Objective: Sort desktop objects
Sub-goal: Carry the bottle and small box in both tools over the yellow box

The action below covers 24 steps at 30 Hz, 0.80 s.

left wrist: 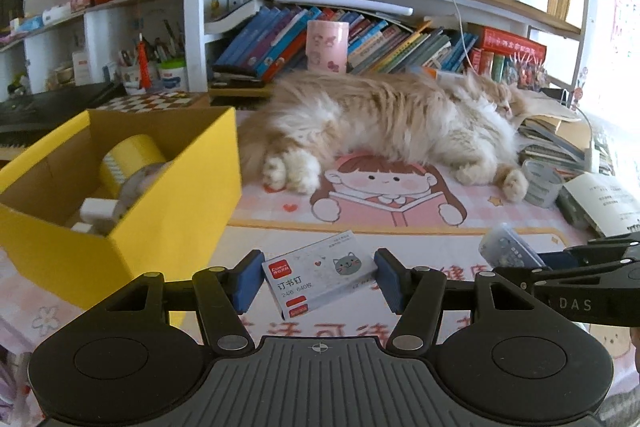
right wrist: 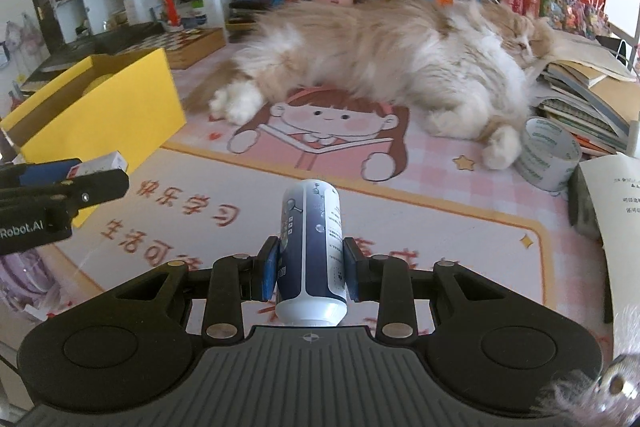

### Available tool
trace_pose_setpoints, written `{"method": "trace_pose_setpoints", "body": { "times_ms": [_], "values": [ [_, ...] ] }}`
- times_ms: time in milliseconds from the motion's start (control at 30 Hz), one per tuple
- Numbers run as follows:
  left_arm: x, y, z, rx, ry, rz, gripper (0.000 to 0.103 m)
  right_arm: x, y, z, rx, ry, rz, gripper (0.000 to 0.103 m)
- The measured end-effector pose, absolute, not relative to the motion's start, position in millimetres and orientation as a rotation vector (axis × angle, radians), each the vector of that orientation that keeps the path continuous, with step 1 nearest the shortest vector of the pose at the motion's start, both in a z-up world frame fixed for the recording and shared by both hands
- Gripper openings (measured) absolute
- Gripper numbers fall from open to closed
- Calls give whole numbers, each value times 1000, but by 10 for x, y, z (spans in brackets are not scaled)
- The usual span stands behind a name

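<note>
Left gripper point(left wrist: 316, 279), lower centre, clamped on a staple box point(left wrist: 320, 273); right gripper point(right wrist: 310, 273), lower centre, clamped on a blue-and-white bottle point(right wrist: 312, 251). Yellow box point(left wrist: 176, 195) at left; cat point(left wrist: 392, 119) lies behind.

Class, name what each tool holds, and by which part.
Left tool: staple box, by its short ends. Right tool: blue-and-white bottle, across its lower body.

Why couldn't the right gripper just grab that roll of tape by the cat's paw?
Probably not yet: the right gripper is already shut on a blue-and-white bottle. The path to the tape roll looks clear across the mat.
</note>
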<state>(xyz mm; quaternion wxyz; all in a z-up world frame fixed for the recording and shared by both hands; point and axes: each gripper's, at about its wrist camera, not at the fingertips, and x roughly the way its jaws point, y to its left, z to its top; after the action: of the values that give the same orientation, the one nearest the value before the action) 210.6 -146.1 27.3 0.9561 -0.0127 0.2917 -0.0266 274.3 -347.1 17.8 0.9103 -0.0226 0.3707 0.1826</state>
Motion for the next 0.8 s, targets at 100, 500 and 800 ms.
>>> {"method": "trace_pose_setpoints", "body": {
  "times_ms": [100,500,800],
  "values": [
    [2005,-1322,291,-28,585,-59,60,2645,-3328,190,-45,765,378,30],
    [1477,-767,309,-35,586,-84,60,2129,-2696,194,-71,778,399,30],
    [1107,-415,320,-59,596,-121,60,1669,-2291,154,-99,789,395,30]
  ]
}}
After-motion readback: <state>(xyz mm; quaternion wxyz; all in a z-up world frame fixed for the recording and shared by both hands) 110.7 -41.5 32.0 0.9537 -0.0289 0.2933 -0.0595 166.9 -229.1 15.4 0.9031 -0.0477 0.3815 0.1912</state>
